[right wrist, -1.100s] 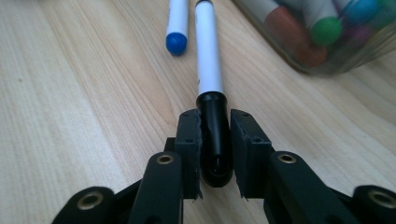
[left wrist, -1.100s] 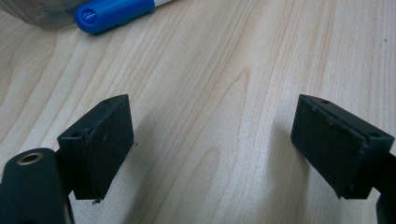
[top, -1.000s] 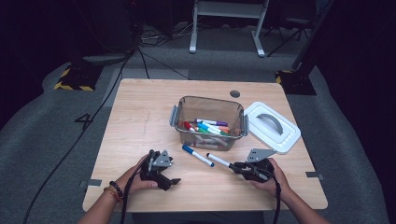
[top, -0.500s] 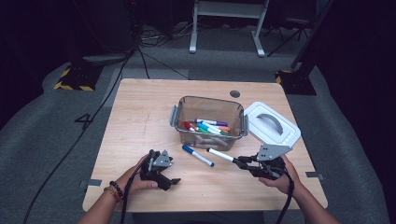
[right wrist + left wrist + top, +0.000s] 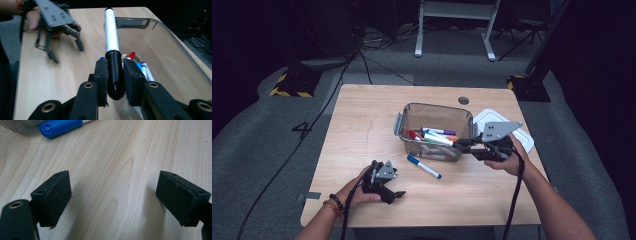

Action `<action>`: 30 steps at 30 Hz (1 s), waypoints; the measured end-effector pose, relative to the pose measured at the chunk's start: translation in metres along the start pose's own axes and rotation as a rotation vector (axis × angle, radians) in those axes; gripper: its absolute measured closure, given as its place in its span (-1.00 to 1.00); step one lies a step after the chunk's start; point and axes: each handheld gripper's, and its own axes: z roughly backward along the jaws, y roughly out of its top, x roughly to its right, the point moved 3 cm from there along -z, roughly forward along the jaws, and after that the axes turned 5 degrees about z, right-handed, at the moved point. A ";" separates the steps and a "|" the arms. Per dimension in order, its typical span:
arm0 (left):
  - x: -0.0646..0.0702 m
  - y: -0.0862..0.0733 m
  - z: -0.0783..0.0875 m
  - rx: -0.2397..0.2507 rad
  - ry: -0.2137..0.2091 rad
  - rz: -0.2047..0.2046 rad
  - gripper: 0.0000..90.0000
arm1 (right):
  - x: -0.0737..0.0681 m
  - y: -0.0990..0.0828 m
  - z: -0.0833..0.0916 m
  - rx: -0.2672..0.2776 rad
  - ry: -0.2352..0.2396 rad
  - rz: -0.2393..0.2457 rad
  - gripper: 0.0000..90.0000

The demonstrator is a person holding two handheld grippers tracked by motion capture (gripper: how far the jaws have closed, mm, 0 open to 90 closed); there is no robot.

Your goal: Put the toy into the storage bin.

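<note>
Nearest the person, the left gripper (image 5: 113, 197) is found resting low over the table (image 5: 362, 130), its jaws standing wide with nothing between them. Just beyond it, a blue-capped marker (image 5: 423, 166) is left lying loose on the wood, close before the clear container (image 5: 437, 107). The right gripper (image 5: 115, 72) is seen clamped narrowly on the black cap of a white-barrelled marker (image 5: 111, 32), which is held roughly level above the container's near rim, barrel pointing away from the hand. For a sound deposit, the barrel should be carried fully past the rim, lowered among the stored markers (image 5: 437, 136), and released only once it is supported. Since the grip is taken at the cap alone, the cap's hold on the barrel should be treated as uncertain. The rim is the chief obstruction. The white lid (image 5: 526, 140) lies behind the right hand, apparently touching the container, though this cannot be confirmed. A cable hole (image 5: 463, 100) is noted farther back.
</note>
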 end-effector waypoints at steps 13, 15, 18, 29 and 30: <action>0.000 0.000 0.000 0.000 0.000 0.000 -0.70 | 0.060 -0.010 -0.072 -0.204 0.036 -0.019 0.66; 0.000 0.000 0.000 0.000 0.000 0.000 -0.70 | 0.063 -0.012 -0.078 -0.226 0.048 -0.016 0.66; 0.000 0.000 0.000 0.000 0.000 0.000 -0.70 | 0.065 -0.016 -0.089 -0.287 0.074 0.001 0.66; 0.000 0.000 0.000 -0.001 0.000 0.000 -0.70 | 0.067 -0.025 -0.111 -0.405 0.120 0.011 0.64; 0.000 0.000 0.000 0.000 0.000 0.000 -0.70 | 0.066 -0.025 -0.111 -0.403 0.122 0.011 0.64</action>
